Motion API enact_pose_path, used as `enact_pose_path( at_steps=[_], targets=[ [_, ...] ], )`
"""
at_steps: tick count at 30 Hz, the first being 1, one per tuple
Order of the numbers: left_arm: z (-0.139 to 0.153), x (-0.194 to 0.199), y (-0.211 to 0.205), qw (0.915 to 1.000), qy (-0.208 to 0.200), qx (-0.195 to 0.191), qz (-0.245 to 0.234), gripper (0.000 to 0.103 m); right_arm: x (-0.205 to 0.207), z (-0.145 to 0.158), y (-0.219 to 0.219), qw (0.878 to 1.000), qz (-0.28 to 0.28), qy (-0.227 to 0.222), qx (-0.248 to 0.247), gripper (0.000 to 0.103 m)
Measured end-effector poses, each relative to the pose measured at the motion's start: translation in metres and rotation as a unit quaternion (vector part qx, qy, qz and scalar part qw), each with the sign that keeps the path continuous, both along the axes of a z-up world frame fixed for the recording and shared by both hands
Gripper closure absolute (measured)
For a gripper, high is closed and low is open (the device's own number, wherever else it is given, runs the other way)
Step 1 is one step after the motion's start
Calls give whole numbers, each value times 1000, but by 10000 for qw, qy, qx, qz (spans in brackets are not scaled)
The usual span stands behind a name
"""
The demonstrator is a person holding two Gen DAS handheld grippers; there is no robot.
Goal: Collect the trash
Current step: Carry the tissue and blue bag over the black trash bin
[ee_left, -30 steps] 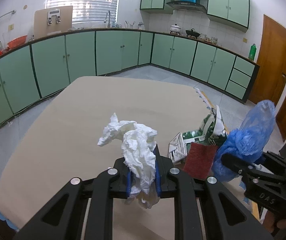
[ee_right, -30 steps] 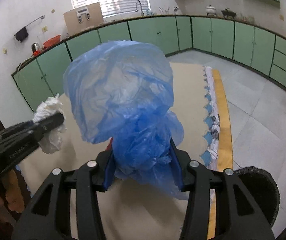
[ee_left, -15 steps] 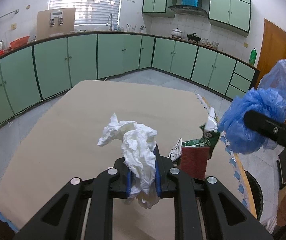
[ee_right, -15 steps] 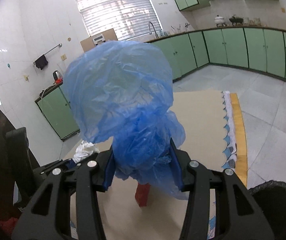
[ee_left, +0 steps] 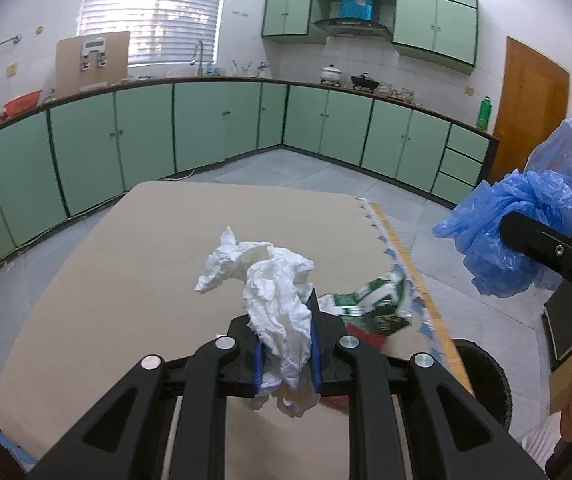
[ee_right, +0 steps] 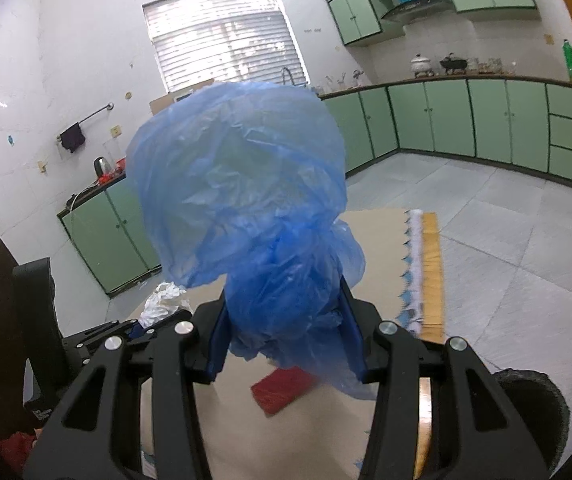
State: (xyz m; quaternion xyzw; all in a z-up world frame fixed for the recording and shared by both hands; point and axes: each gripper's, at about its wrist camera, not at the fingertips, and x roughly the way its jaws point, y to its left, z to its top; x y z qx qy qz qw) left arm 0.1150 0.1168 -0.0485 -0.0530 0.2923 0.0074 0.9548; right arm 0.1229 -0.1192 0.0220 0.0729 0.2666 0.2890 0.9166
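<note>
Left tongs (ee_left: 286,344) clamped on a crumpled white tissue (ee_left: 273,292), held over the tan table (ee_left: 125,280). Right tongs (ee_right: 286,332) clamped on a bunched blue plastic bag (ee_right: 245,200), held in the air off the table's 3 o'clock edge. On the table: a flattened green carton (ee_left: 374,306) at 2 o'clock of the tissue, with a red pad (ee_right: 281,392) near it. Black bin (ee_left: 482,384) on the floor beside the table. Green kitchen cabinets (ee_left: 205,128) line the walls; window (ee_left: 153,12) at 11 o'clock.
</note>
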Motion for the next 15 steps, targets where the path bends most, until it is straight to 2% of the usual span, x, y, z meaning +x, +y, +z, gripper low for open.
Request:
enact_pose_path(
  at_steps=[8,15],
  targets=[
    [11,-2,-45,9988,-47,-93,-476,85,-25,-5,-54,9985,-534,15,-138,58],
    [12,-1,-108,9928,-68,-167,-1186,85,-48,-20,-113,9928,-1144,114,-326,58]
  ],
)
